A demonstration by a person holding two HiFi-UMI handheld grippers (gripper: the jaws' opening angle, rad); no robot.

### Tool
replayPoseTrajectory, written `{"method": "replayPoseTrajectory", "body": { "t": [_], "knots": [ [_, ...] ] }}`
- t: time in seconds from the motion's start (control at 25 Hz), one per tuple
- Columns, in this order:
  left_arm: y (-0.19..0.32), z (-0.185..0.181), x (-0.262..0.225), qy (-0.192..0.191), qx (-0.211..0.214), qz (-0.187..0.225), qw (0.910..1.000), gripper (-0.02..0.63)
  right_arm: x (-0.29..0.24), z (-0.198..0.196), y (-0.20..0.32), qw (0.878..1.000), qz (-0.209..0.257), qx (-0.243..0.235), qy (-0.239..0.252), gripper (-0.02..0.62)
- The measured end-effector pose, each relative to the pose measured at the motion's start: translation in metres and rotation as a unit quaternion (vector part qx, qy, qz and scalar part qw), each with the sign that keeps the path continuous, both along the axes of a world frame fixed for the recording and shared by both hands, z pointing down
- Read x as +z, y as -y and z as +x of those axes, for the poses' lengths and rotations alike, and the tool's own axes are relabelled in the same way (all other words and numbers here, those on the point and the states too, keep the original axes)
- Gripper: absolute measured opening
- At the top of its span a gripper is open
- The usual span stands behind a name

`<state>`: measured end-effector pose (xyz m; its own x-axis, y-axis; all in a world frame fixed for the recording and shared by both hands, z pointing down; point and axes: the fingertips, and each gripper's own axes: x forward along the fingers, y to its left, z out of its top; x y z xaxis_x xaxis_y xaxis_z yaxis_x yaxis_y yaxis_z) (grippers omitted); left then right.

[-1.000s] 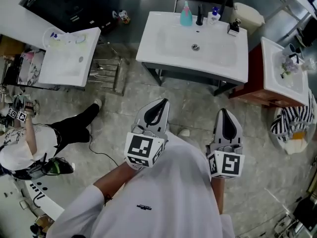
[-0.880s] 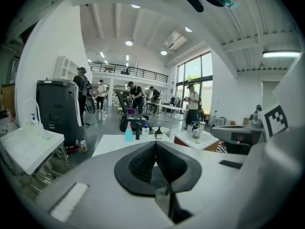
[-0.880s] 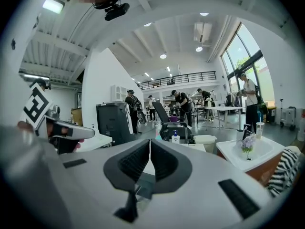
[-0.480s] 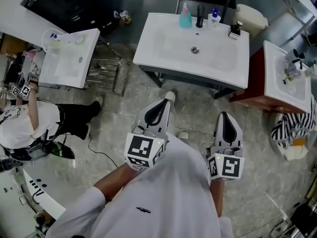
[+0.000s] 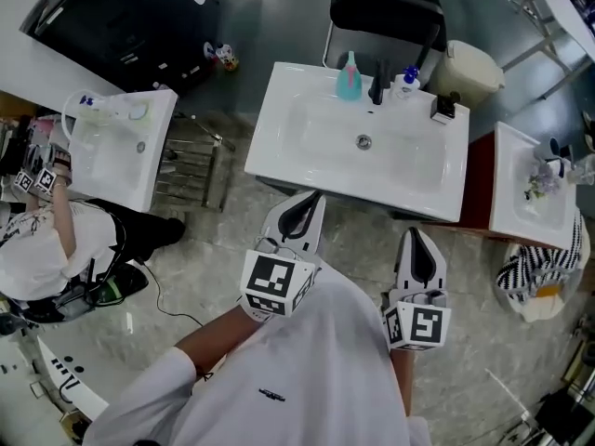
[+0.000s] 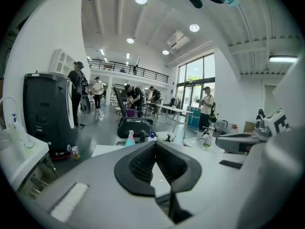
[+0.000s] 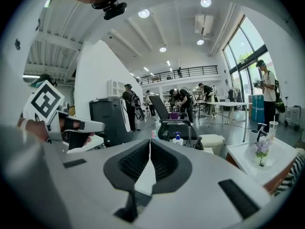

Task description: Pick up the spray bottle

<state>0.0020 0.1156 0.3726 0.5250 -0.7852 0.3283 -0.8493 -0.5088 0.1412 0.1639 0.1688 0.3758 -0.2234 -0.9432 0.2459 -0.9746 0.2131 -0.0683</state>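
The teal spray bottle [image 5: 349, 77] with a pink top stands at the back rim of the white sink [image 5: 307, 128], left of the black faucet [image 5: 377, 82]. In the left gripper view the spray bottle [image 6: 130, 138] shows far off, just above and left of the jaw tips. My left gripper [image 5: 311, 198] is shut and empty, its tip at the sink's front edge. My right gripper [image 5: 416, 233] is also shut and empty, a little short of the front edge. Both point toward the sink, well apart from the bottle.
A small blue-capped bottle [image 5: 403, 84] and a black dispenser [image 5: 442, 107] stand right of the faucet. Behind the sink are a black chair [image 5: 386, 7] and a cream bin [image 5: 469, 68]. Other sinks stand left [image 5: 121, 142] and right [image 5: 530, 184]. A person [image 5: 46, 249] crouches at left.
Both grippers and the head view have moved forward toward the sink; the left tip now reaches its front edge. The jaws stayed shut. The crouching person at left shifted.
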Motion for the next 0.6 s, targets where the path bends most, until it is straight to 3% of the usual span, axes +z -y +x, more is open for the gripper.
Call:
{"method": "replayPoseTrajectory", "body": {
  "t": [0.32,0.6],
  "knots": [
    [0.112,-0.017,-0.002,-0.003,0.039,0.002,0.9992,0.005,0.002,-0.026,0.103,0.999,-0.004,0.036,-0.001,0.006],
    [0.165,-0.028,0.004,-0.016,0.049,-0.011,0.9986,0.005,-0.006,-0.049,0.168,0.999,0.010,0.033,-0.002,0.006]
  ]
}}
